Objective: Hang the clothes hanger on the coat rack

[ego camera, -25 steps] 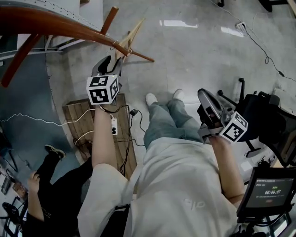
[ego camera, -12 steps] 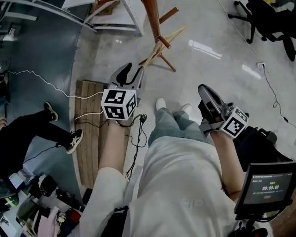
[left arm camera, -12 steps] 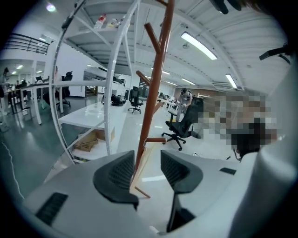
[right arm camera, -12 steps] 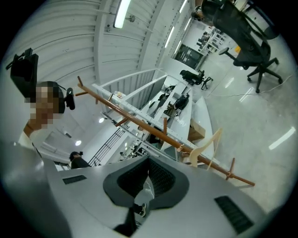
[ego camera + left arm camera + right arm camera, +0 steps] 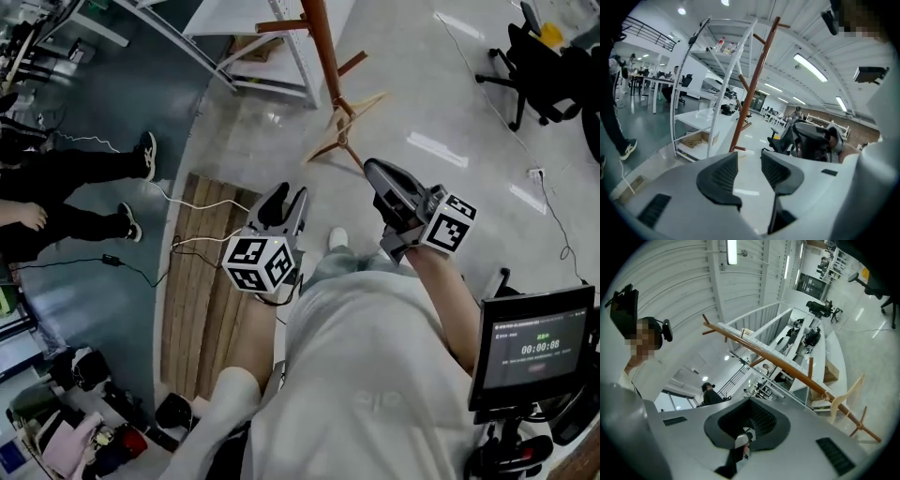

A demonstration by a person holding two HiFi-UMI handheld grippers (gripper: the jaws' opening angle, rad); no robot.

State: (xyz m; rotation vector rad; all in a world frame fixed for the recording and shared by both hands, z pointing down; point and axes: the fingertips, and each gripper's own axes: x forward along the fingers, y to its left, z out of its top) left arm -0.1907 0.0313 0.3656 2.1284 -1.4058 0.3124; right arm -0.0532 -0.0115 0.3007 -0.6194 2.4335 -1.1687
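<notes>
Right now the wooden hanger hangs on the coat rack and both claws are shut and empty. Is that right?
Not quite: the left claw is open, its jaws apart with nothing between them, as the left gripper view shows. The rest holds: the hanger hangs on the coat rack, and the right claw is shut and empty.

The coat rack (image 5: 323,52) runs off the far edge of the head view, which cuts off one end. In my left gripper view its lower end is hidden behind my left gripper (image 5: 749,161). The hanger's (image 5: 347,127) hook is too small to make out. The print on the near-right screen (image 5: 534,347) is unreadable.
</notes>
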